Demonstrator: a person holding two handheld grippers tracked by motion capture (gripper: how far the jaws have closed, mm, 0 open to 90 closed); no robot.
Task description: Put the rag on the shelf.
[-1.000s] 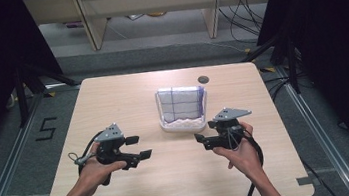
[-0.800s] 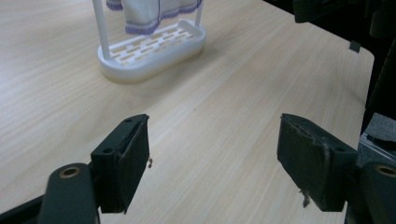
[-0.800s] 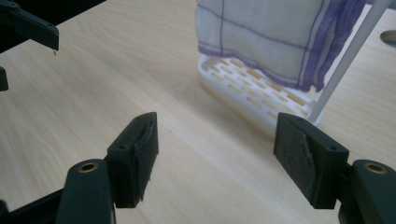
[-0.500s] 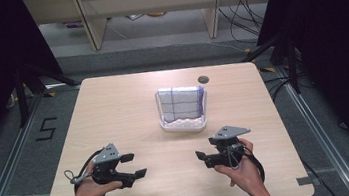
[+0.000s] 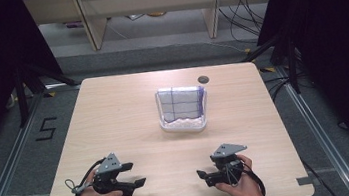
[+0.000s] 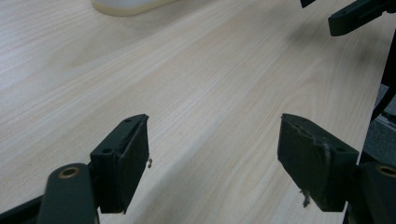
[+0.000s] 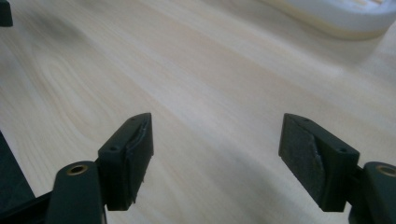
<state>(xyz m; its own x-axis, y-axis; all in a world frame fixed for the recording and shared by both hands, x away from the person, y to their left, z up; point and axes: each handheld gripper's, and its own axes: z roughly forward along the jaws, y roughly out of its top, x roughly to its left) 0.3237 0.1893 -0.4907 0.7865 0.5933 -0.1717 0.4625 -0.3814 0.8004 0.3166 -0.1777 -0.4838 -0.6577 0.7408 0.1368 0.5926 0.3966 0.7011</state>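
Overhead — checked cloth (image 5: 181,102) inside tray (image 5: 184,125)

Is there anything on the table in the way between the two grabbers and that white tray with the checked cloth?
Nothing visible. Bare wood lies between the left gripper, the right gripper and the tray with the checked cloth further up the table. Both grippers are open and empty. A small round hole sits beyond the tray, out of the way.

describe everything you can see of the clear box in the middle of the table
The clear box looks like see-through plastic with rounded corners and a whitish base. It stands upright, open at the top, on the pale wooden table, near its middle and toward the far edge. A white cloth with dark blue grid lines lies folded inside. Neither gripper touches it.
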